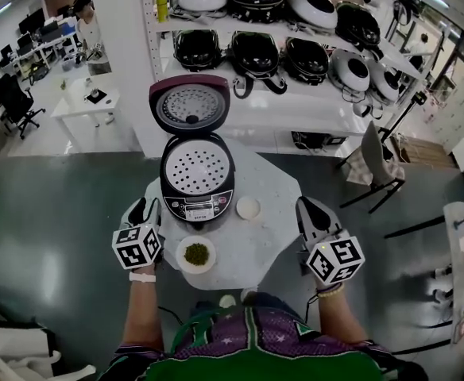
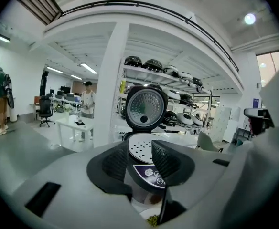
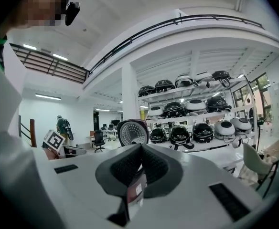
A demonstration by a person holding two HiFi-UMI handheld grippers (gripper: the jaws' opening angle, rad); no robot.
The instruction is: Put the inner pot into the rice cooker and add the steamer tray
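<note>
A dark rice cooker (image 1: 197,182) stands on a round white table (image 1: 272,240) with its lid (image 1: 190,104) raised. A white perforated steamer tray (image 1: 195,167) lies across the cooker's opening, so the inner pot does not show. My left gripper (image 1: 141,209) is near the cooker's front left corner, open with nothing between its pads. In the left gripper view the left gripper (image 2: 139,150) points at the steamer tray (image 2: 140,147) and the lid (image 2: 146,107). My right gripper (image 1: 308,206) is shut and empty at the table's right edge. In its own view the right gripper (image 3: 140,150) has the lid (image 3: 131,132) beyond it.
A small white dish (image 1: 248,207) sits right of the cooker, and a bowl of green beans (image 1: 196,254) sits in front of it. Shelves (image 1: 295,86) with several rice cookers stand behind. A chair (image 1: 375,161) is at the right, and a white desk (image 1: 85,101) at the back left.
</note>
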